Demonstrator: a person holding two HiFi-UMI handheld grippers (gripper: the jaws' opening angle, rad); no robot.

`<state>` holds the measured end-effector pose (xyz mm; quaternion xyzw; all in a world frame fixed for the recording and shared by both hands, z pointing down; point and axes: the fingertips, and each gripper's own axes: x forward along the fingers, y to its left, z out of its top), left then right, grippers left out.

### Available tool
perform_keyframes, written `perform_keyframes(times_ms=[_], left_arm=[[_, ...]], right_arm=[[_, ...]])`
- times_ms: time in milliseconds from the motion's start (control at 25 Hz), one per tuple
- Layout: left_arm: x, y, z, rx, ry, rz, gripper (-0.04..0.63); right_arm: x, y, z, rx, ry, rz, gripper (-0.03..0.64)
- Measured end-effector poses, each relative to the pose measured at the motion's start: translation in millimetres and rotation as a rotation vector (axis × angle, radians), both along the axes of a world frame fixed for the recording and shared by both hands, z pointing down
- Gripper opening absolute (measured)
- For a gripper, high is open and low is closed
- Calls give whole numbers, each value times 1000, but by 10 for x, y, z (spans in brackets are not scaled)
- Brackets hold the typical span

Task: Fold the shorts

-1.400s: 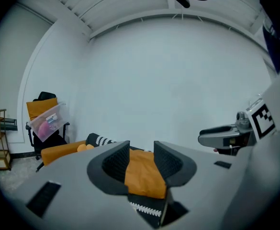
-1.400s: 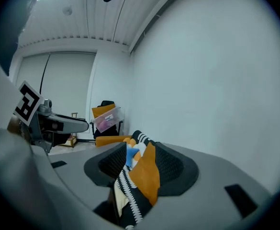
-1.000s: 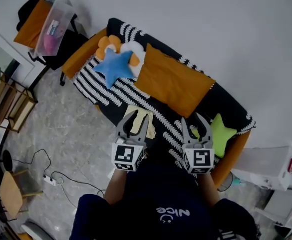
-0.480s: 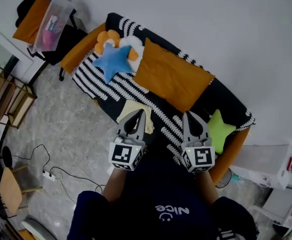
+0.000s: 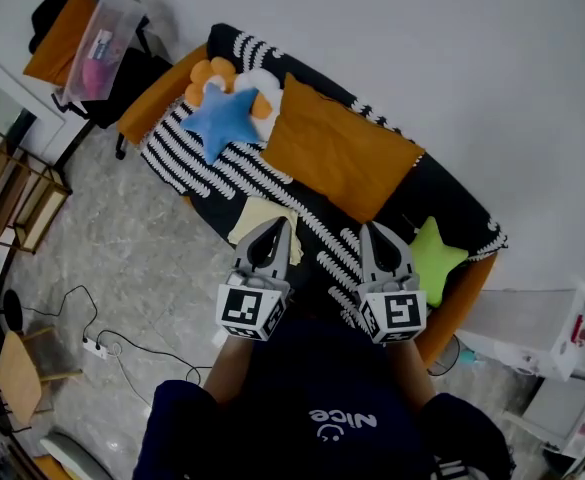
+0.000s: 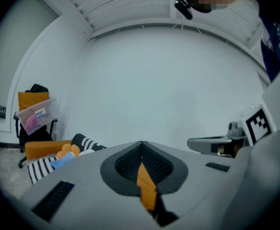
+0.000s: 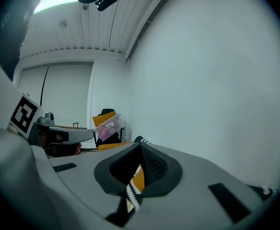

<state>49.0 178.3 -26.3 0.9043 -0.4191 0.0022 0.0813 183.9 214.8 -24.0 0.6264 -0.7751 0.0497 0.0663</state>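
Note:
Pale yellow shorts (image 5: 255,214) lie on the black-and-white striped sofa (image 5: 187,163) near its front edge, partly hidden behind my left gripper. Both grippers hang side by side in front of the person's body, above that front edge. The left gripper (image 5: 281,225) is shut with nothing between its jaws, and it sits just over the shorts in the head view. A little to the right, the right gripper (image 5: 368,230) is also shut and empty. Each gripper view shows jaws (image 6: 141,143) (image 7: 140,145) meeting at the tips, pointing about level toward the white wall.
A big orange cushion (image 5: 342,153), a blue star pillow (image 5: 222,118) and a green star pillow (image 5: 437,258) lie on the sofa. A chair carrying a plastic box (image 5: 97,43) stands at the far left, with a wooden rack (image 5: 17,203) and floor cables (image 5: 97,348) nearby.
Both grippers' jaws stood apart a second ago and are now closed, with nothing caught between them. The grippers have hardly shifted.

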Motion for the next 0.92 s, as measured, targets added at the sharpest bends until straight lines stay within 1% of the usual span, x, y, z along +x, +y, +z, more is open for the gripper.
perform_keyframes(times_ms=[40,80,240,440,680,920], left_arm=[[-18,-2,0,-14,21,-8,2],[-37,-4,6,-19,23,-16,2],[-70,22,63,1,-36,-33,2],[-87,63,113,9,-76,-42,2],[-76,87,103,30,-111,-49,2],[-83,110,114,34,-118,-48,2]], right_arm=[[8,2,-1,-1,6,-1,8],[12,3,2,-2,16,-3,8],[36,7,54,-11,54,-8,8],[37,30,115,-23,93,-15,8],[55,63,162,-28,108,-13,8],[61,99,203,-47,117,-8,8]])
